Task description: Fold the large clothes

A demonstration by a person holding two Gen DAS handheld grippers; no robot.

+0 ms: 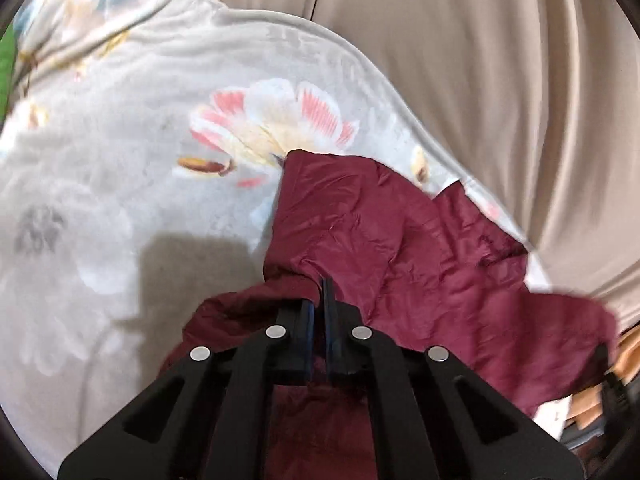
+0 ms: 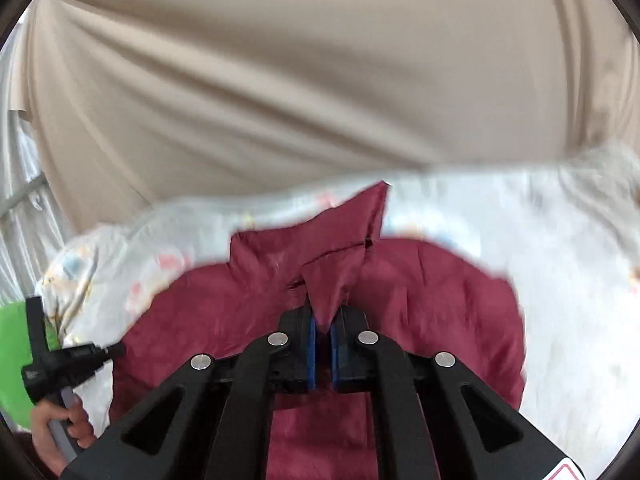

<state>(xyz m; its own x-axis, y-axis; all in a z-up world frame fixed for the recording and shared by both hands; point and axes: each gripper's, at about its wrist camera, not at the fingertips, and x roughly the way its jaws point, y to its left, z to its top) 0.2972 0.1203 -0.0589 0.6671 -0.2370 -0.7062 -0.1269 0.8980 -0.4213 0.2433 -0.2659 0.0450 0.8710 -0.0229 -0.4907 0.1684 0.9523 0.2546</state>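
A dark red garment (image 1: pixel 400 248) lies crumpled on a pale floral blanket (image 1: pixel 120 140). My left gripper (image 1: pixel 323 292) is shut on a fold of the garment near its edge, with cloth pinched between the blue pads. In the right wrist view the same garment (image 2: pixel 420 300) spreads over the blanket (image 2: pixel 560 280). My right gripper (image 2: pixel 325 316) is shut on a raised peak of the red cloth. The left gripper (image 2: pixel 68 360) shows at the lower left of that view, held by a hand.
A beige curtain (image 1: pixel 480 60) hangs behind the blanket and fills the top of the right wrist view (image 2: pixel 320 80). A green object (image 2: pixel 16 360) sits at the far left. Something orange and black (image 1: pixel 608 380) shows at the right edge.
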